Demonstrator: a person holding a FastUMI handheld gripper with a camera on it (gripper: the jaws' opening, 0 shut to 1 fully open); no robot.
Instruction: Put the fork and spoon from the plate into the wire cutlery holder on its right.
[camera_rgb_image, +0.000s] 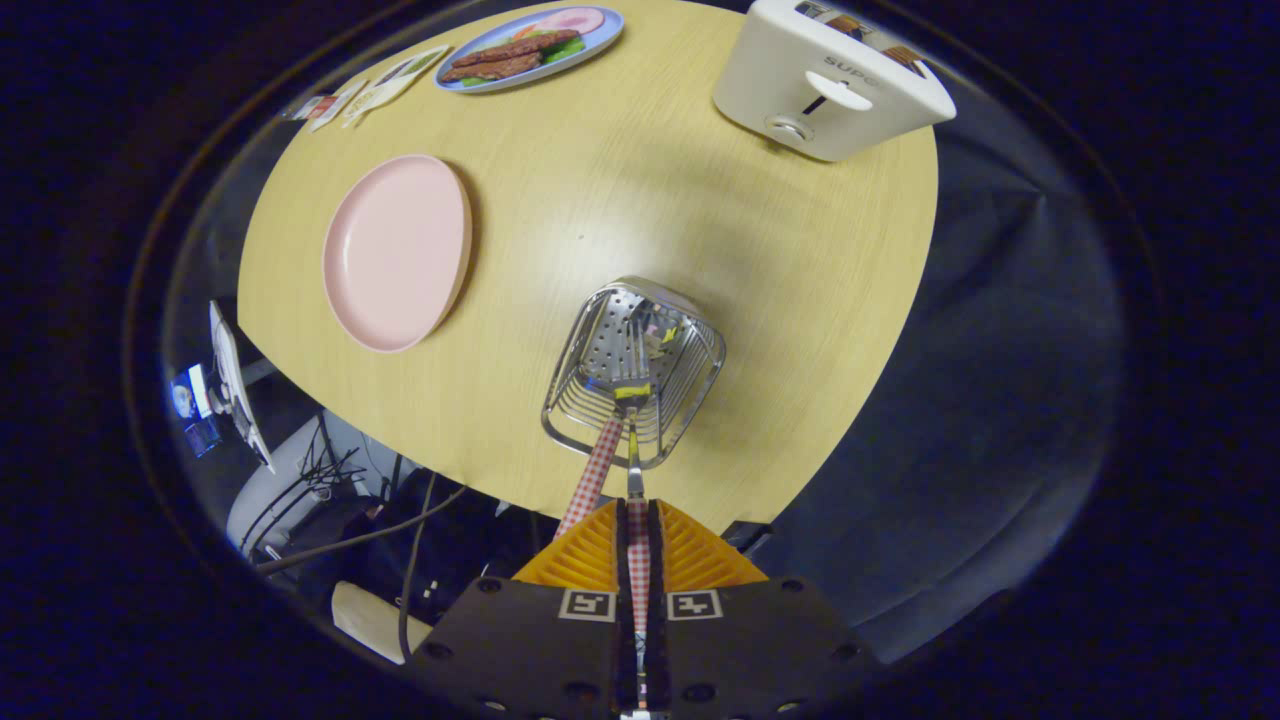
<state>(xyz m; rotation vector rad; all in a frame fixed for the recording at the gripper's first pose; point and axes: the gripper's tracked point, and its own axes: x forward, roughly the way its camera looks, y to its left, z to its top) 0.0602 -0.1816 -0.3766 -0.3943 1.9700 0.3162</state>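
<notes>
Round wooden table (620, 200), pale yellow grain, fills middle of frame. Pink plate (395, 250) left of centre, bare. Wire cutlery holder (640, 370) lower centre, near table's front edge, cutlery handles sticking out. White toaster (830, 85) upper right, at far edge, toast in slots. Blue plate (530, 45) with food at top centre. Paper cards (375, 85) upper left, beside blue plate.

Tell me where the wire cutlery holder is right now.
In the gripper view, the wire cutlery holder stands on the wooden table just ahead of the gripper, right of the pink plate.
</notes>
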